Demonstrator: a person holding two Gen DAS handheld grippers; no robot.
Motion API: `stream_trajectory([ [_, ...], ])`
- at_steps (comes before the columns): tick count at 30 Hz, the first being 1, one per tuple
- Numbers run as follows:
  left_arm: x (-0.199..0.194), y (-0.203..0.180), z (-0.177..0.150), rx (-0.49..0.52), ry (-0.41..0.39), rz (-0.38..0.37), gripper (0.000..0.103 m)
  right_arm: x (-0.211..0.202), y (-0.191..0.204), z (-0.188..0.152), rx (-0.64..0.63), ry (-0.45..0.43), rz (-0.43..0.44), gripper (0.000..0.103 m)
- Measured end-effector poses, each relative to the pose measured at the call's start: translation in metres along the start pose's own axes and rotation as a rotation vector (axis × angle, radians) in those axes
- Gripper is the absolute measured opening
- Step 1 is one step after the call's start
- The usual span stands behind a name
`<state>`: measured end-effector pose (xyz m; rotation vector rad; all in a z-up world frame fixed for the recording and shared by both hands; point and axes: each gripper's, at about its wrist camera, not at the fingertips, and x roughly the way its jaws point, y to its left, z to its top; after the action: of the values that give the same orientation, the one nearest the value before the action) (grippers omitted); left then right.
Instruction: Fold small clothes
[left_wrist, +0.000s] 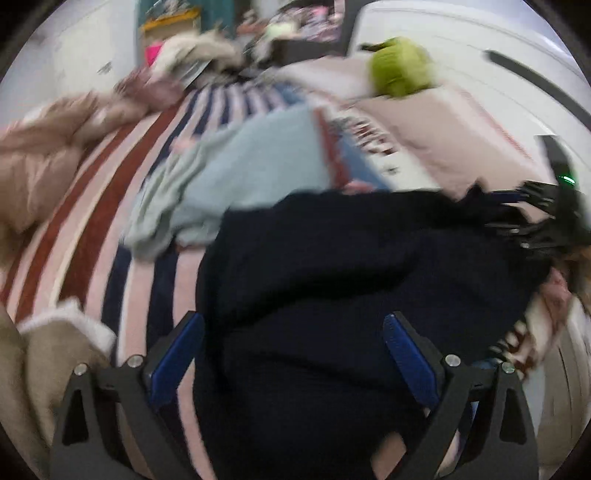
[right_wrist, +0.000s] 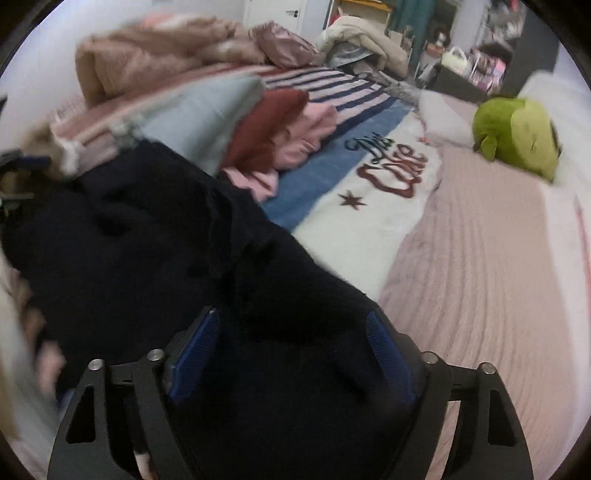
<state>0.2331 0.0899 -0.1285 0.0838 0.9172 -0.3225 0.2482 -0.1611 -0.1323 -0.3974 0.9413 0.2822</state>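
A dark navy garment (left_wrist: 351, 280) lies bunched on the bed and fills the lower middle of both views (right_wrist: 166, 240). My left gripper (left_wrist: 293, 328) is open, its blue pads apart, with the navy cloth lying between and under the fingers. My right gripper (right_wrist: 291, 325) is open too, with the same cloth spread between its fingers. The other gripper's black body (left_wrist: 546, 218) shows at the garment's far right edge in the left wrist view. A folded light blue garment (left_wrist: 251, 170) lies just beyond the navy one, and it also shows in the right wrist view (right_wrist: 207, 114).
The bed carries a striped blanket (left_wrist: 110, 192) and a pink sheet (right_wrist: 480, 258). A dark red and a pink garment (right_wrist: 280, 133) lie beside the light blue one. A green plush toy (right_wrist: 517, 136) sits near the pillow. Beige and pink bedding (right_wrist: 155, 55) is heaped at the back.
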Motion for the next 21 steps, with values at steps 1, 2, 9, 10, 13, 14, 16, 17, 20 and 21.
stream_trajectory([
  [1, 0.007, 0.004, -0.001, -0.027, 0.001, -0.012, 0.096, 0.003, -0.001, 0.002, -0.002, 0.004, -0.040, 0.002],
  [2, 0.012, 0.009, -0.001, -0.054, -0.005, -0.026, 0.096, 0.007, -0.012, 0.007, 0.036, 0.006, -0.078, 0.001],
  [9, -0.020, 0.022, -0.016, -0.141, -0.129, -0.022, 0.096, -0.008, -0.088, -0.006, 0.449, -0.056, 0.052, 0.017],
  [10, -0.032, 0.023, -0.022, -0.151, -0.153, -0.039, 0.096, -0.019, -0.086, -0.013, 0.458, -0.082, 0.111, 0.041],
  [13, -0.060, 0.027, -0.046, -0.197, -0.210, -0.119, 0.096, -0.065, -0.074, -0.051, 0.499, -0.179, 0.272, 0.066],
  [14, -0.066, 0.028, -0.055, -0.213, -0.221, -0.136, 0.096, -0.073, -0.069, -0.061, 0.509, -0.191, 0.306, 0.067],
  [16, -0.068, 0.028, -0.072, -0.241, -0.213, -0.141, 0.096, -0.089, -0.056, -0.088, 0.543, -0.219, 0.374, 0.079],
  [17, -0.067, 0.028, -0.079, -0.256, -0.205, -0.130, 0.096, -0.095, -0.049, -0.107, 0.580, -0.241, 0.389, 0.082],
  [20, -0.048, 0.034, -0.097, -0.312, -0.171, -0.126, 0.096, -0.094, -0.040, -0.142, 0.653, -0.272, 0.355, 0.088],
  [21, -0.039, 0.036, -0.099, -0.331, -0.165, -0.149, 0.096, -0.087, -0.037, -0.150, 0.672, -0.252, 0.337, 0.088],
])
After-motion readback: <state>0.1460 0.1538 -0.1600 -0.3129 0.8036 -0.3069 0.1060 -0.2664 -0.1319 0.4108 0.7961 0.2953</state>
